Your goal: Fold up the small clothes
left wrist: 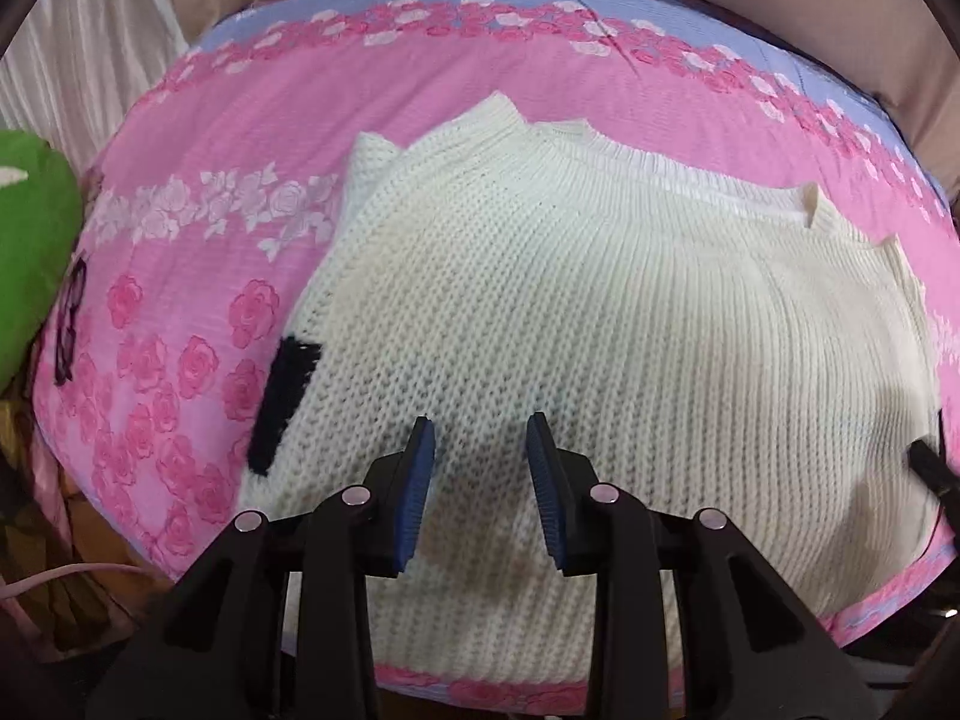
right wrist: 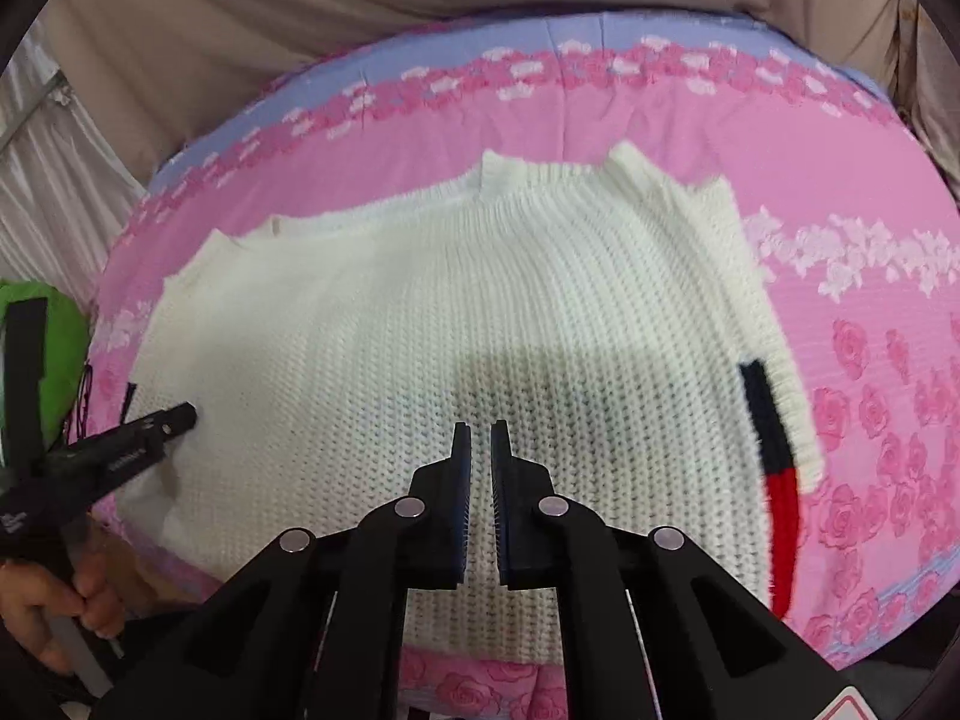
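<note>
Now left tool [left wrist: 480,438] parted, empty, above white sweater [left wrist: 600,300], right tool [right wrist: 481,444] clenched, empty.

A bed [left wrist: 198,276] carries everything, its sheet pink with printed roses, a band of white flowers and a pale blue strip along the far edge. Flat on it lies a cream knitted sweater [left wrist: 588,324], ribbed collar towards the far side, with a dark navy patch at one folded edge and red beside it
</note>
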Demonstrator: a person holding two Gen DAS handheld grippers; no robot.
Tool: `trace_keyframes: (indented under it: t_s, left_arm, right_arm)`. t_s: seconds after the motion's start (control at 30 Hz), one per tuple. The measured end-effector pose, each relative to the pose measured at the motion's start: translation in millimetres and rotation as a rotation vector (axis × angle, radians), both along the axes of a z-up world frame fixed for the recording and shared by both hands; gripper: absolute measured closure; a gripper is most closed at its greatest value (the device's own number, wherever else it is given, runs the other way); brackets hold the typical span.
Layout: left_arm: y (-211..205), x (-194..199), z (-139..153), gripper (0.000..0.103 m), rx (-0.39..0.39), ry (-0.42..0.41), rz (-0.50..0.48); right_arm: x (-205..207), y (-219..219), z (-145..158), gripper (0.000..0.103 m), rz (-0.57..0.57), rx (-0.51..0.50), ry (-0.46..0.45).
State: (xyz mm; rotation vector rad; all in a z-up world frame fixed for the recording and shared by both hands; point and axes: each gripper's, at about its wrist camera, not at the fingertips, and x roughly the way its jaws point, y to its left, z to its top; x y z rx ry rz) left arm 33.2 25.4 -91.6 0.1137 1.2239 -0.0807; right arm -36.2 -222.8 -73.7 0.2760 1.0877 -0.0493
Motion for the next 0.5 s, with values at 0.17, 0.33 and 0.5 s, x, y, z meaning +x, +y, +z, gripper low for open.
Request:
trace_keyframes:
  t_s: [0.17, 0.33, 0.5]
  left_arm:
    - [0, -5, -3, 0.072, 0.022, -0.011, -0.007]
    - [-1, -20, 7, 0.072, 0.017, -0.016, -0.019]
    - [-2, -26, 5, 0.072, 0.027, -0.013, -0.032]
  right_arm:
    - [-3, 4, -42, 0.098, 0.044, -0.116, 0.144]
    - [-20, 26, 9, 0.097, 0.087, -0.066, -0.006]
    - [-1, 68, -6, 0.097, 0.210, -0.112, 0.035]
